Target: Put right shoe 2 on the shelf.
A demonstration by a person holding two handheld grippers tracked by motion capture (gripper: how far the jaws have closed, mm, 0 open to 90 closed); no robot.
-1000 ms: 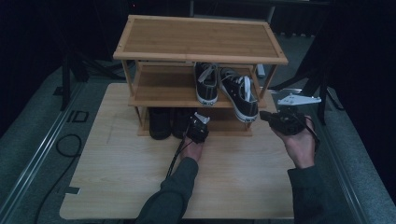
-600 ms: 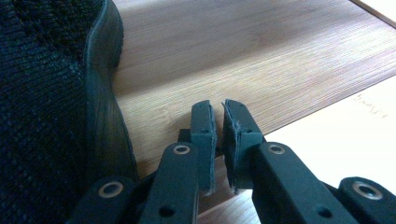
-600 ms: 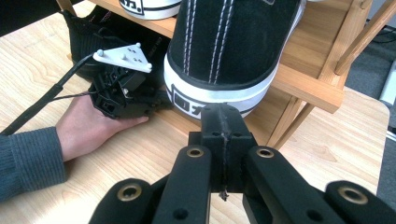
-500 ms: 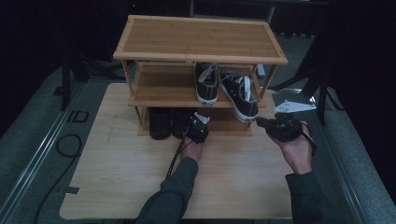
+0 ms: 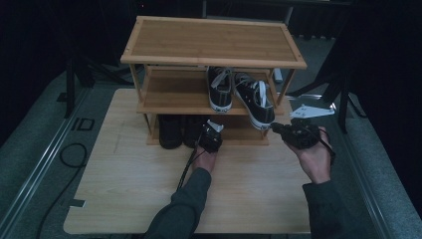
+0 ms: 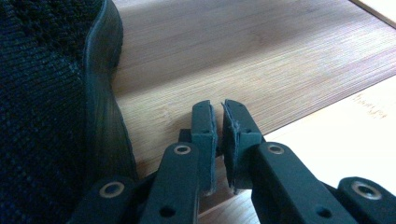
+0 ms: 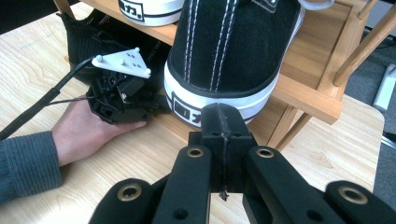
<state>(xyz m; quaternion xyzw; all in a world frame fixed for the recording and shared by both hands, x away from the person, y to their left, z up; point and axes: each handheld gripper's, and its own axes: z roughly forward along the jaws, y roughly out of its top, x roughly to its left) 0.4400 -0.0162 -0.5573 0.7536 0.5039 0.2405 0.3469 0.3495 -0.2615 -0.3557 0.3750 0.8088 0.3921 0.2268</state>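
A three-tier bamboo shoe rack (image 5: 214,42) stands on the wooden table (image 5: 129,174). Two black-and-white sneakers (image 5: 219,89) (image 5: 255,99) sit on its middle shelf, heels toward me. Two black knit shoes (image 5: 170,130) rest on the bottom shelf at left. My left gripper (image 5: 205,131) is at the bottom shelf's front edge, just right of a knit shoe (image 6: 42,116); its jaws (image 6: 218,105) are shut but for a sliver, holding nothing. My right gripper (image 5: 274,127) hovers shut and empty (image 7: 222,109) just in front of the right sneaker's heel (image 7: 233,51).
The bottom shelf board (image 6: 261,60) is bare to the right of the knit shoes. The rack's slanted side posts (image 7: 359,42) stand right of the sneaker. A cable (image 5: 185,167) trails from the left gripper. Grey floor and a rail (image 5: 45,149) border the table.
My right gripper has moved left and slightly down, closer to the right sneaker's heel. The left gripper has stayed put at the bottom shelf.
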